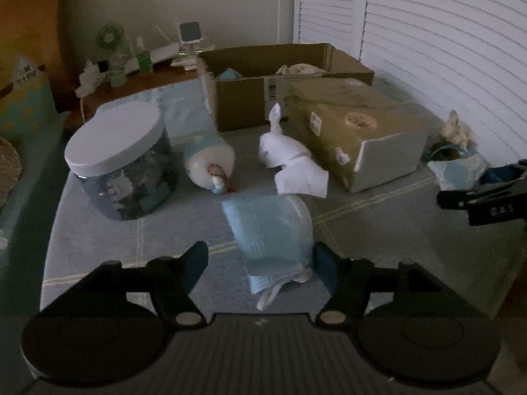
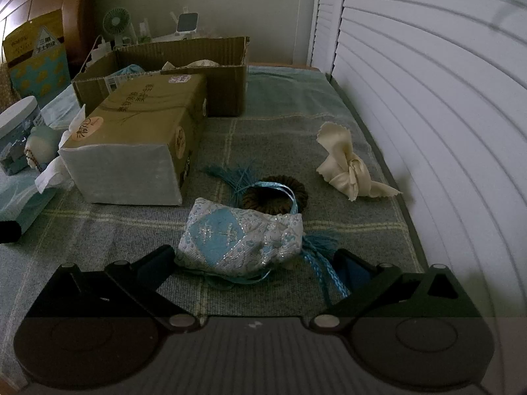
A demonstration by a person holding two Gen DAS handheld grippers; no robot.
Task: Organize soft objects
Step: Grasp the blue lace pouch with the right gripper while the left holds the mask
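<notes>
In the left wrist view my left gripper (image 1: 263, 263) is open, its fingers on either side of a light blue face mask (image 1: 268, 230) lying on the cloth. Beyond it lie a white knotted cloth (image 1: 290, 161) and a small plush toy (image 1: 210, 161). In the right wrist view my right gripper (image 2: 253, 260) is open around a blue and silver brocade pouch (image 2: 240, 240) with blue cords. A brown hair tie (image 2: 275, 194) lies just behind the pouch. A cream knotted cloth (image 2: 349, 168) lies to the right. The right gripper (image 1: 481, 197) also shows at the right edge of the left wrist view.
An open cardboard box (image 1: 283, 82) with soft items inside stands at the back. A tan tissue pack (image 1: 355, 131) lies in front of it. A clear jar with a white lid (image 1: 122, 161) stands left. White louvred doors (image 2: 428, 98) run along the right. A cluttered shelf (image 1: 138, 62) is behind.
</notes>
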